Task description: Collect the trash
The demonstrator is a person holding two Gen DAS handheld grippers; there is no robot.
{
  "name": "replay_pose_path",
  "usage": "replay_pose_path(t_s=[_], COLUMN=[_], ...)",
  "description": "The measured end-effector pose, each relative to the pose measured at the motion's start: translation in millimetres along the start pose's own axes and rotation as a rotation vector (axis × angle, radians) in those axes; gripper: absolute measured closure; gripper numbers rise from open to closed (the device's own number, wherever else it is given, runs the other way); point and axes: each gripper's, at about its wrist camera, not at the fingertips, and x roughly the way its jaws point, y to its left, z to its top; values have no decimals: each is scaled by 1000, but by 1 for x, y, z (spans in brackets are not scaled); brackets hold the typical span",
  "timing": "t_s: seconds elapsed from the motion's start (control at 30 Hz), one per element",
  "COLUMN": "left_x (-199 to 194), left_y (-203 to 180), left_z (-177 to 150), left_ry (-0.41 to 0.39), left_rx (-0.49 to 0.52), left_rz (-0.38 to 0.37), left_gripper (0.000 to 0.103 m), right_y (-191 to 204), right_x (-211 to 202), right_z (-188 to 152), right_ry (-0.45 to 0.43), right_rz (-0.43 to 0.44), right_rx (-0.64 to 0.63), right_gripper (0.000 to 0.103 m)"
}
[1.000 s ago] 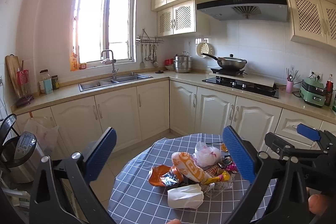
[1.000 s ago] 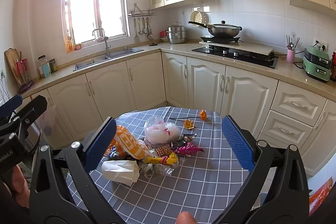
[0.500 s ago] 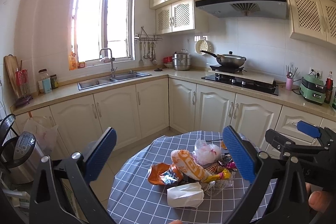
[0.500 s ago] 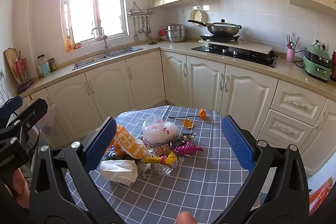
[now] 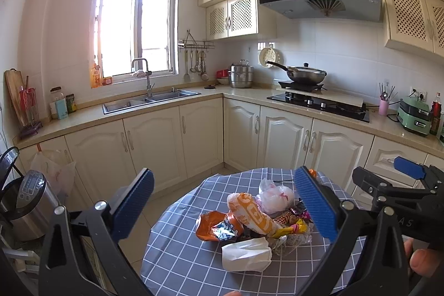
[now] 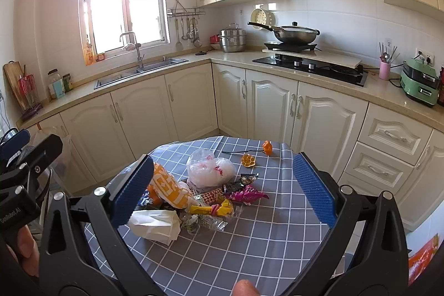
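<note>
A heap of trash lies on a round table with a grey checked cloth (image 5: 177, 260) (image 6: 277, 240). It holds a white paper bag (image 5: 245, 254) (image 6: 155, 224), an orange and white wrapper (image 5: 249, 212) (image 6: 169, 187), a crumpled clear plastic bag (image 5: 273, 197) (image 6: 209, 171), an orange chip bag (image 5: 213, 226), a pink wrapper (image 6: 247, 194) and yellow wrappers (image 6: 213, 208). My left gripper (image 5: 223, 201) hovers open above and short of the heap. My right gripper (image 6: 222, 185) is open too, held above the heap, empty.
Two orange pieces (image 6: 248, 159) and a dark stick (image 6: 241, 151) lie at the table's far edge. A steel bin (image 5: 27, 201) with a plastic bag stands on the floor at left. Cream cabinets (image 5: 155, 140), a sink (image 5: 149, 100) and a stove (image 5: 316, 103) line the walls beyond.
Both views have tilted up slightly, so the table and heap sit a bit lower in frame. Both grippers stay open and empty.
</note>
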Motion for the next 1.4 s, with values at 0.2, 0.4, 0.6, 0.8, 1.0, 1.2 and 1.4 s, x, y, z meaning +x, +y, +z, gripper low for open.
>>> replay_pose_path(t_s=[0.2, 0.4, 0.6, 0.8, 1.0, 1.2, 1.4], left_x=[10, 36, 65, 104, 132, 153, 173], left_y=[0, 1, 2, -10, -23, -35, -40], left_z=[-9, -37, -72, -115, -137, -146, -160], left_ry=[35, 128, 229, 340, 393, 426, 470], left_rx=[4, 7, 33, 87, 76, 78, 98], left_rz=[-6, -28, -63, -104, -144, -129, -94], left_gripper=[4, 4, 4, 4, 4, 4, 5], right_y=[-1, -9, -21, -32, -37, -36, -30], right_x=[5, 24, 47, 71, 88, 101, 123], right_z=[-2, -14, -30, -52, -69, -80, -95], right_ry=[17, 75, 149, 230, 289, 338, 417], right_rz=[-7, -30, -48, -67, -76, -57, 40], right_rx=[0, 9, 33, 52, 51, 54, 78], right_gripper=[5, 5, 5, 5, 5, 5, 5])
